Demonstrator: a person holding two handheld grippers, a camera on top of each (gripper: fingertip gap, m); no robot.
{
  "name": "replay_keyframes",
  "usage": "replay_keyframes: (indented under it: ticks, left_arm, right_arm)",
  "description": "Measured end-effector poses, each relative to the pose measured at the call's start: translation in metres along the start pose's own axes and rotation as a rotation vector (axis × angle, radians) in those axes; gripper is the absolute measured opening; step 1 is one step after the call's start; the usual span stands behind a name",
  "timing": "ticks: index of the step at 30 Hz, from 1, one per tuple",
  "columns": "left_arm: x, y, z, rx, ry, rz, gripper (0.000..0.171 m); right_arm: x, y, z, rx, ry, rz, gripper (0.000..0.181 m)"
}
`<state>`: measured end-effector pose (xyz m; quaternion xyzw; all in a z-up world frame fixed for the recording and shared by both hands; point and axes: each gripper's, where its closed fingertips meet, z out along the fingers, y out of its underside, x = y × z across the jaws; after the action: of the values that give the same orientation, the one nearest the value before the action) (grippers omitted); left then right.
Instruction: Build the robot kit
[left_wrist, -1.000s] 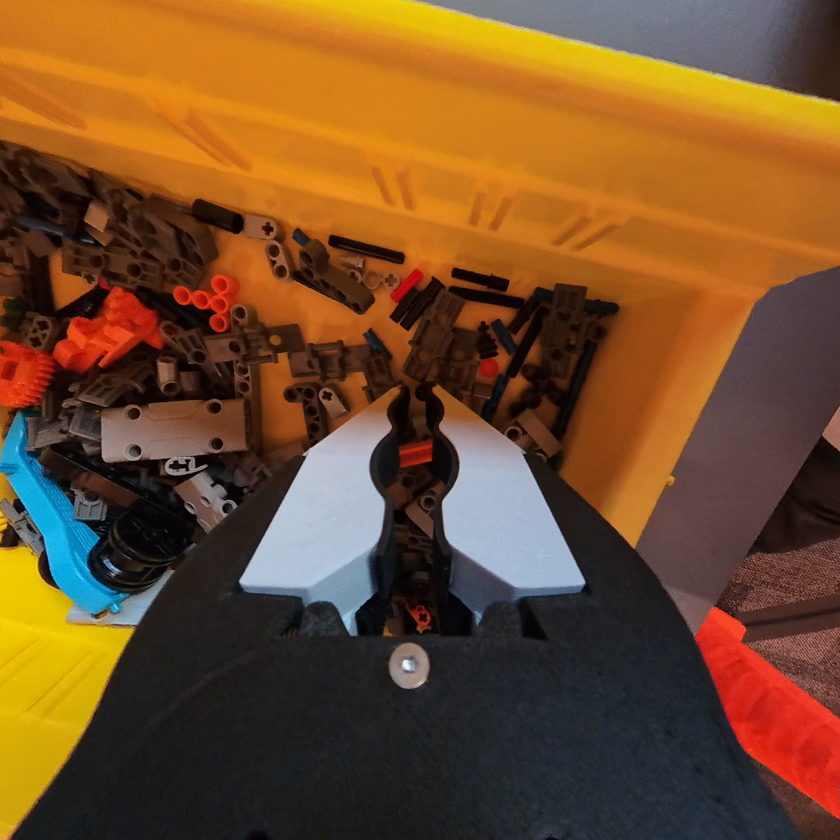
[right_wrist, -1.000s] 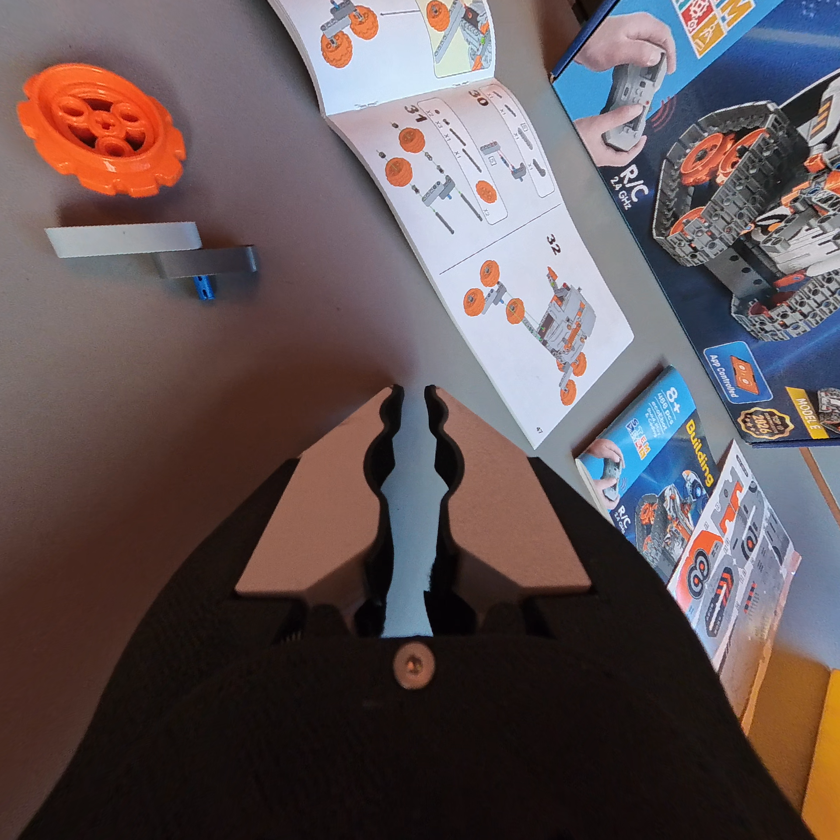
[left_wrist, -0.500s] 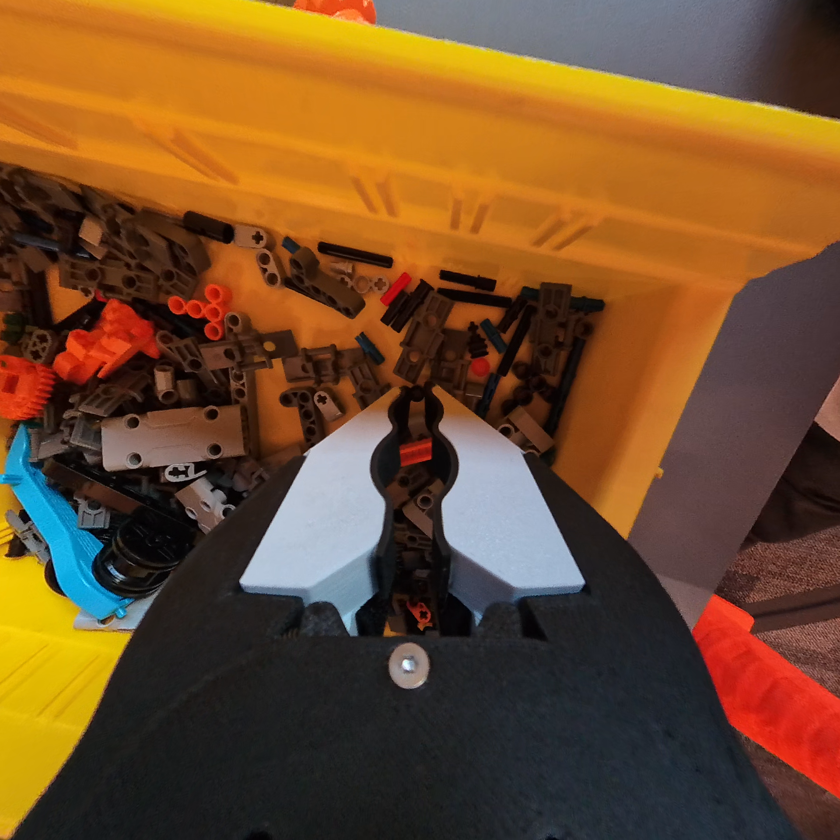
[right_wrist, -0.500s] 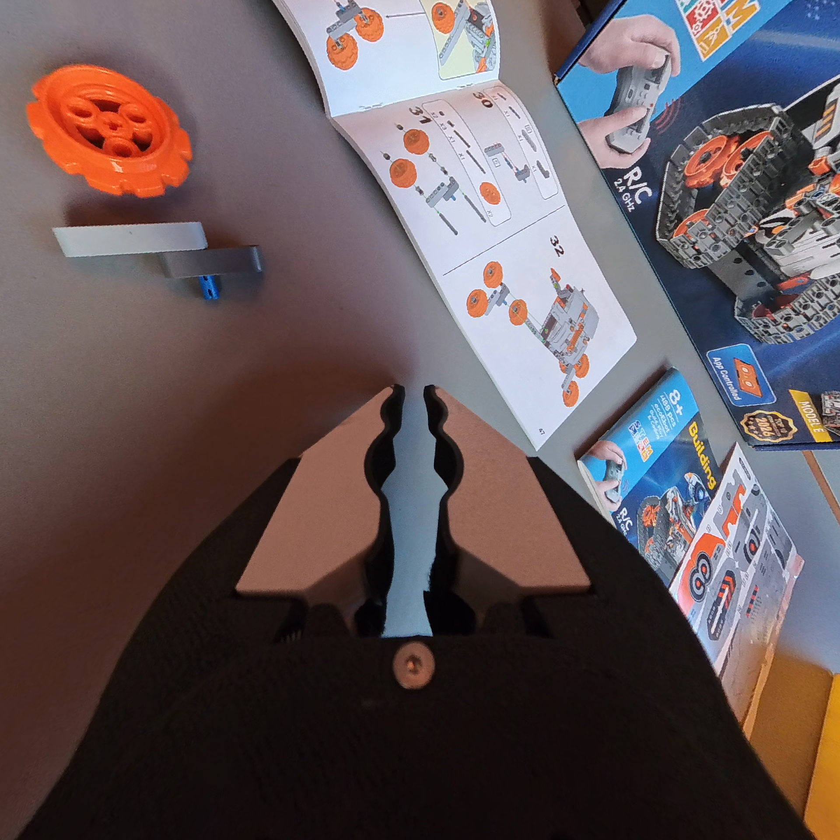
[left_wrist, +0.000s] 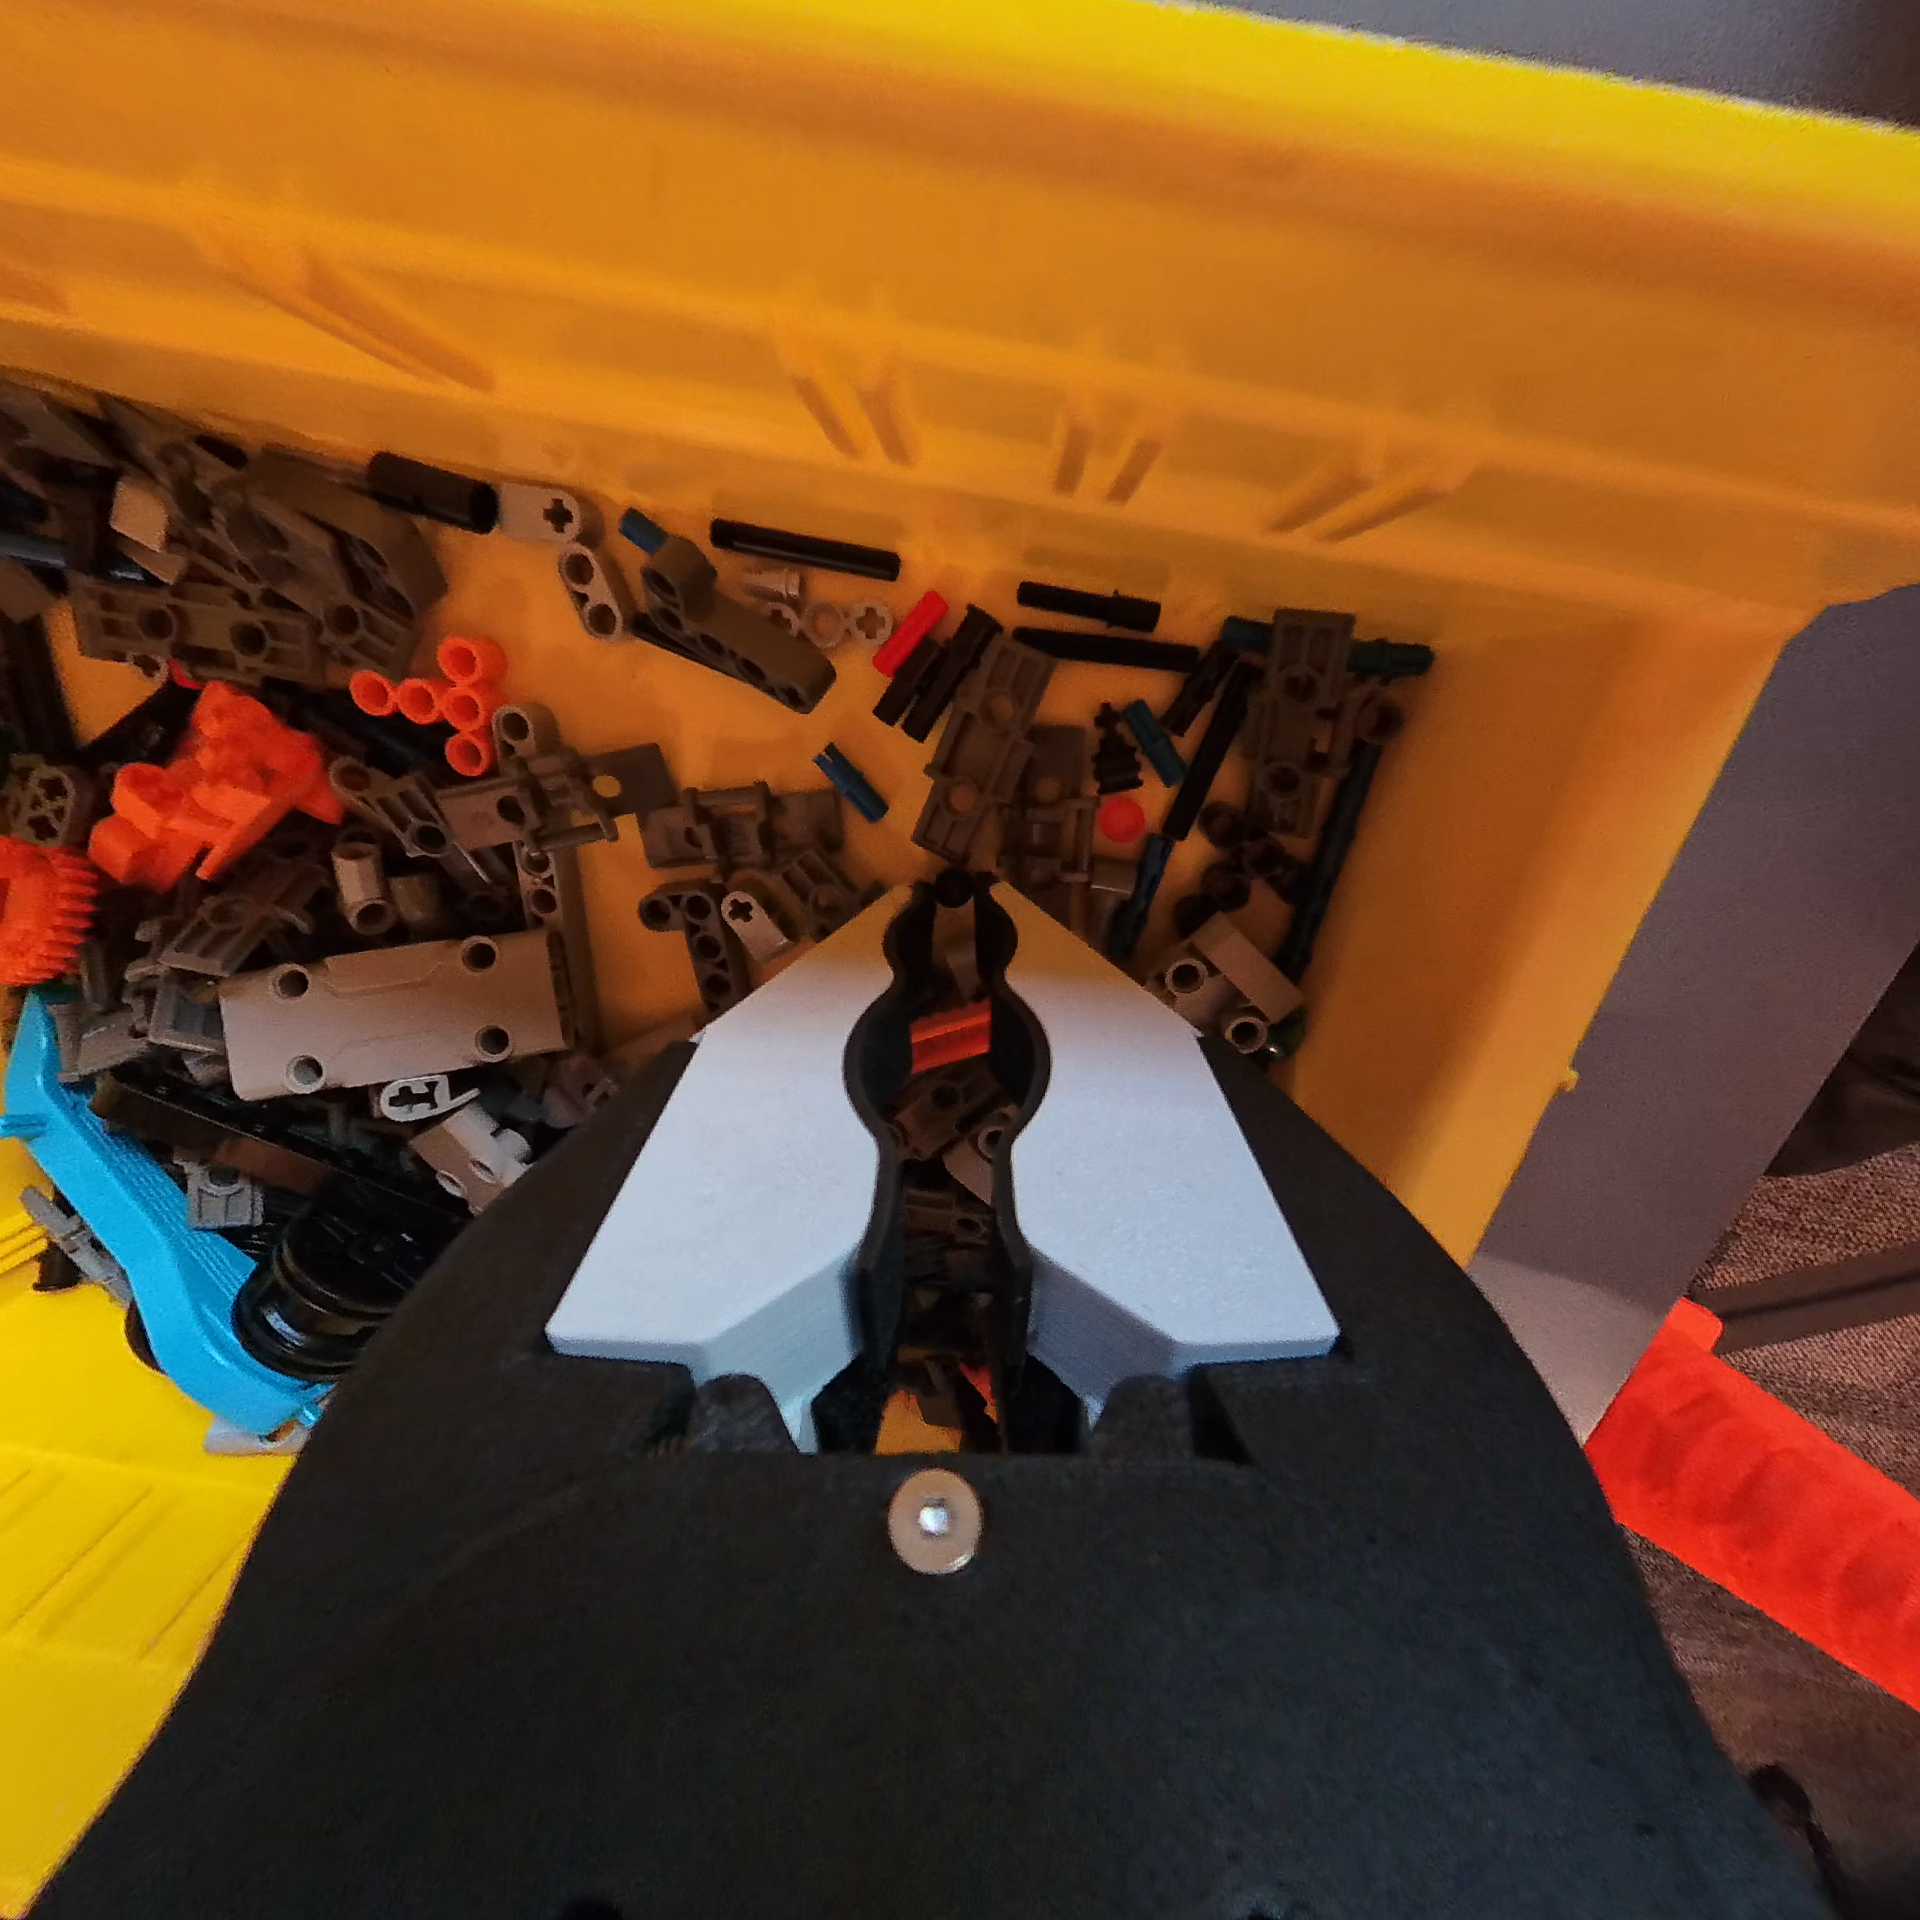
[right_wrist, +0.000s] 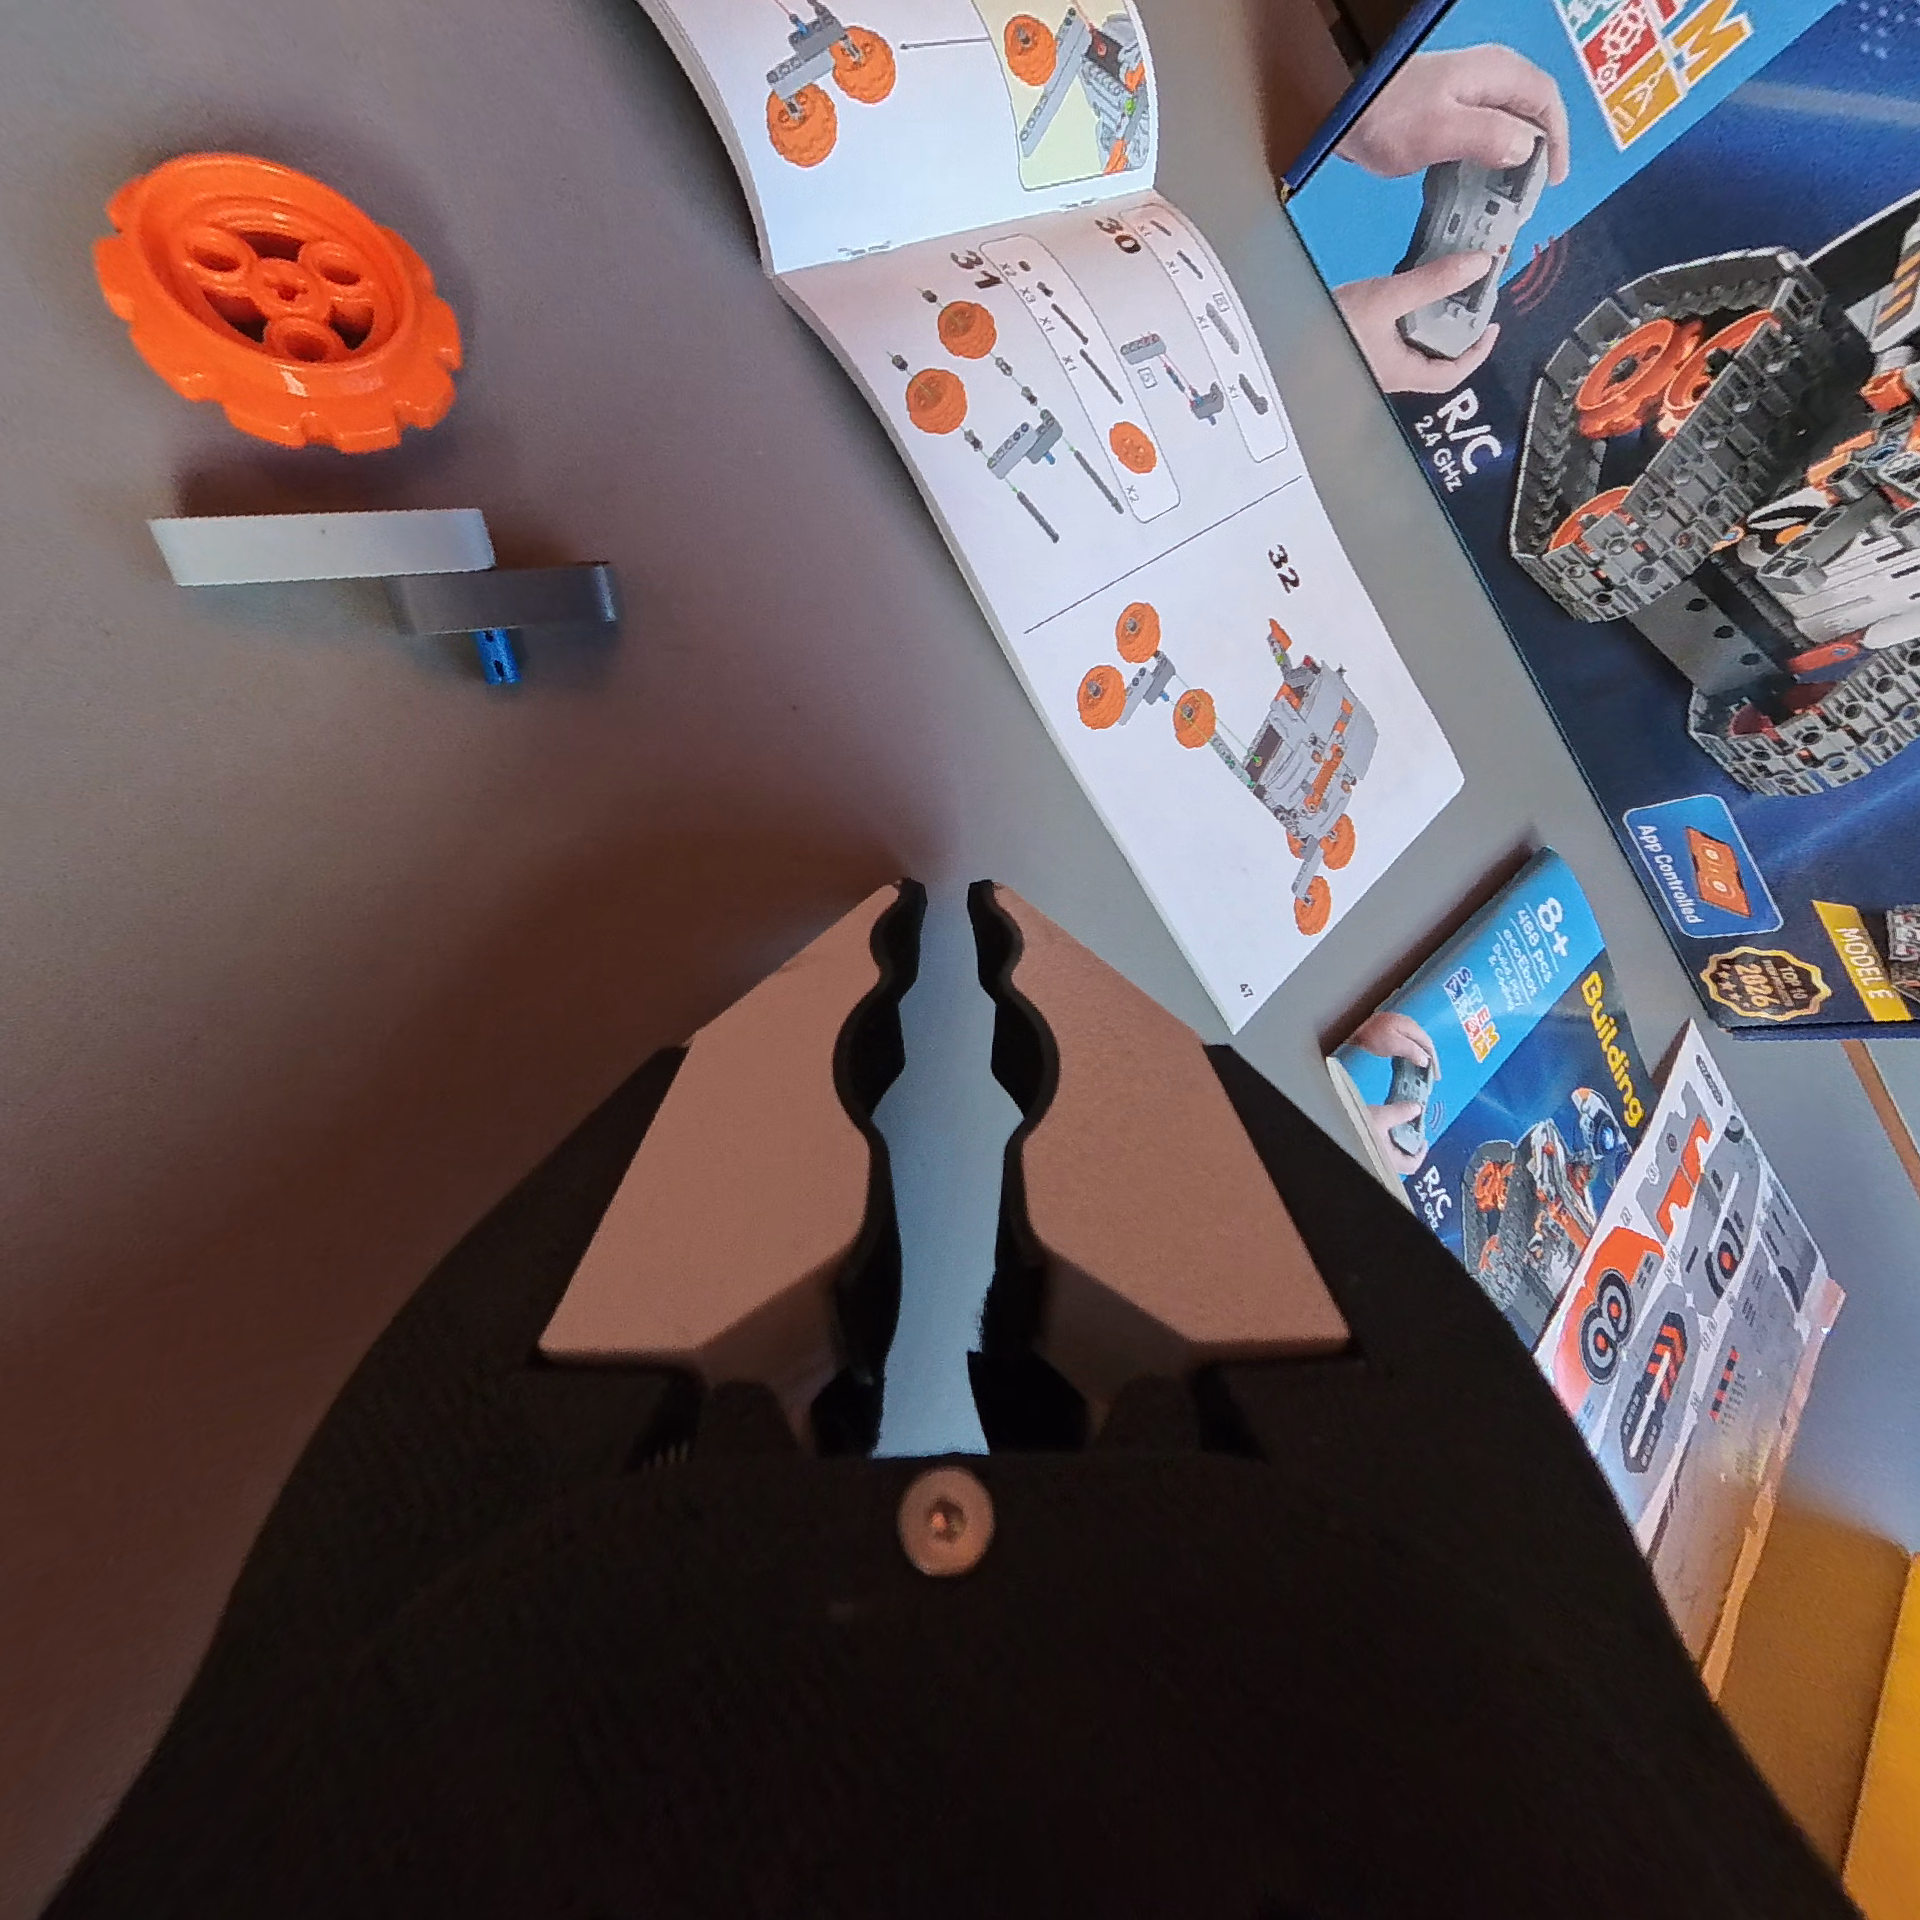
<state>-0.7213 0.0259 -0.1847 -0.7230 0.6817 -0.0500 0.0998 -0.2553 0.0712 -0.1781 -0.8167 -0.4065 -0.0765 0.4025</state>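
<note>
1. The left tongs (left_wrist: 951, 899) are hung over the loose building pieces (left_wrist: 395, 997) in a yellow bin (left_wrist: 935, 260), near its right end. The jaws are set narrow. A small dark piece (left_wrist: 951, 886) is seen at their tips, but whether it is gripped cannot be told.
2. The right tongs (right_wrist: 945, 894) are held above bare grey surface (right_wrist: 520, 935), narrow and empty. The open instruction booklet (right_wrist: 1195, 623) lies just to their right.
3. Well ahead and to the left, an orange wheel (right_wrist: 275, 301) and two joined grey beams (right_wrist: 416, 571) with a blue pin (right_wrist: 499, 655) are laid out.
4. Risk, as judged: with the pieces heaped and tangled, a neighbour could be dragged up or a small pin dropped from so narrow a hold. The bin wall is close enough to be knocked.
5. A printed box (right_wrist: 1662, 468), a smaller booklet (right_wrist: 1486, 1091) and a sticker sheet (right_wrist: 1683, 1299) are spread along the surface's right side.
6. Beyond the bin, carpeted floor (left_wrist: 1829, 1226) is seen.
</note>
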Motion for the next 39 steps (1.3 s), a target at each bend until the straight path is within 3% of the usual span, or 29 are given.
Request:
replay_keyframes:
  ticks: [7, 13, 16, 20, 25, 31, 33, 39]
  left_arm:
    - [0.002, -0.006, -0.012, 0.067, -0.038, -0.025, 0.006]
    - [0.005, -0.023, -0.055, 0.130, -0.181, -0.030, 0.005]
    - [0.006, -0.048, -0.088, 0.194, -0.255, -0.043, 0.005]
    - [0.020, -0.107, -0.110, 0.314, -0.230, -0.045, 0.005]
    - [0.034, -0.189, -0.079, 0.306, -0.145, -0.063, 0.005]
    - [0.024, -0.273, -0.020, 0.269, -0.091, -0.224, 0.005]
    - [0.020, -0.286, -0.002, 0.239, -0.102, -0.234, 0.005]
    - [0.011, -0.293, 0.041, 0.116, -0.086, -0.279, 0.005]
  right_arm:
    - [-0.001, 0.000, 0.000, -0.003, -0.003, -0.007, 0.009]
    - [-0.001, 0.000, 0.000, -0.005, -0.009, -0.009, 0.009]
    - [-0.002, -0.001, 0.001, -0.004, -0.014, -0.007, 0.008]
    - [-0.004, -0.002, 0.000, -0.001, -0.016, -0.002, 0.008]
    - [-0.006, -0.002, -0.001, 0.009, -0.020, 0.015, 0.008]
    - [-0.010, -0.002, -0.003, 0.034, -0.036, 0.029, 0.007]
    - [-0.010, -0.002, -0.003, 0.041, -0.044, 0.041, 0.007]
    - [-0.013, -0.005, -0.002, 0.053, -0.062, 0.038, 0.006]
